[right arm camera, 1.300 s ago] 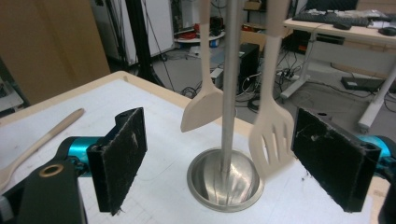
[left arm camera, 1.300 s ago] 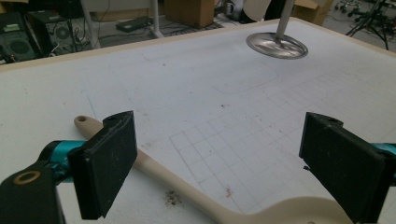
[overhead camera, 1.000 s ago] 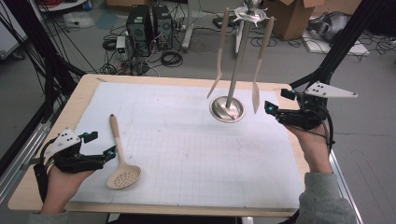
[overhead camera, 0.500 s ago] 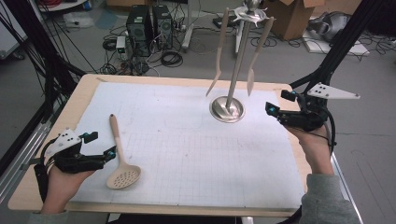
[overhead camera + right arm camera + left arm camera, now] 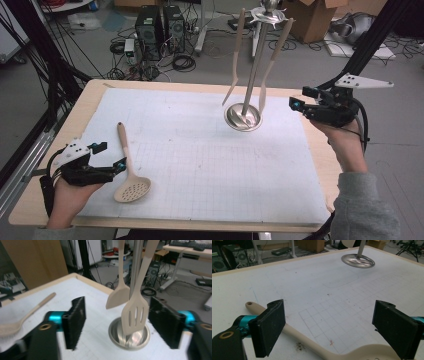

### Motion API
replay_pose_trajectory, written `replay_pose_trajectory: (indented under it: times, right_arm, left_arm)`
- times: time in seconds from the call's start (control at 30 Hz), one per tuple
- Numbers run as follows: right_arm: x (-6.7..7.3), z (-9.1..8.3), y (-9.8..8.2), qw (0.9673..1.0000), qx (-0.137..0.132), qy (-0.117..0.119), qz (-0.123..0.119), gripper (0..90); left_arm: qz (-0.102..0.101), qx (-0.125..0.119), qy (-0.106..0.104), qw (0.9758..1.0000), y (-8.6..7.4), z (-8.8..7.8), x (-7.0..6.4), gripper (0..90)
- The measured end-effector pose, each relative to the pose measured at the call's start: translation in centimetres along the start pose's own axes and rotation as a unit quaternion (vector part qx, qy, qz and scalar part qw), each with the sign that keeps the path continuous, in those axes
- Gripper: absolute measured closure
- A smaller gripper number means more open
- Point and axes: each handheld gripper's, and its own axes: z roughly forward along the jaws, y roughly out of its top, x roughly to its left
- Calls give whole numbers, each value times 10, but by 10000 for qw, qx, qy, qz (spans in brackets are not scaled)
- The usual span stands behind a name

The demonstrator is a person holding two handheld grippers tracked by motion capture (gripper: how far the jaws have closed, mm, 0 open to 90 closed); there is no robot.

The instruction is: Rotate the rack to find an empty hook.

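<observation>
Slotted spoon (image 5: 131, 172): pale wood, round perforated bowl, flat on the tabletop (image 5: 200, 165), front left.
Left gripper (image 5: 329, 327): jaws spread, straddling the handle.
Right gripper (image 5: 117, 325): spread; its view shows the spatula's (image 5: 135, 312) slots.
Stand (image 5: 243, 117): shiny metal dish.

Materials and finishes on the surface

Surface (image 5: 95, 90): pale wood rim, matt white gridded sheet (image 5: 200, 165), lightly soiled. Slotted spoon (image 5: 131, 185) and hanging utensils (image 5: 135, 307): smooth matt cream, wood-like. Stand base (image 5: 243, 119): polished, mirror-bright metal. Claw pads (image 5: 270, 327): matt black.
</observation>
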Motion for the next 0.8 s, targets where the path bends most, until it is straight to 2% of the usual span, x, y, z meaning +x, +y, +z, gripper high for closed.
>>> replay_pose_trajectory:
  times: [0.07, 0.1, 0.13, 0.23, 0.43, 0.67, 0.8]
  right_arm:
    - [-1, 0, 4, 9999, -99, 18, 68, 427]
    - [-2, 0, 6, 9999, -126, 29, 22, 469]
    - [-3, 0, 8, 9999, -160, 14, -24, 473]
    - [-8, 3, 13, 9999, -156, 14, 32, 543]
    - [-16, 3, 20, 9999, -133, 19, -36, 722]
    - [-23, 5, 29, 9995, -136, 4, -274, 881]
    - [-29, 5, 39, 9992, -212, 38, -325, 893]
  left_arm:
    - [22, 19, 8, 10000, -1, 1, -2, 122]
    - [42, 16, 2, 10000, -2, 1, -2, 123]
    - [31, -7, -2, 10000, -2, 2, -1, 123]
    - [18, -25, -17, 10000, -2, 4, 0, 123]
    - [35, -1, -73, 10000, -4, 10, 0, 123]
    - [6, -133, -97, 9999, -2, 10, 0, 123]
    - [13, -246, -234, 9994, -1, 9, -1, 123]
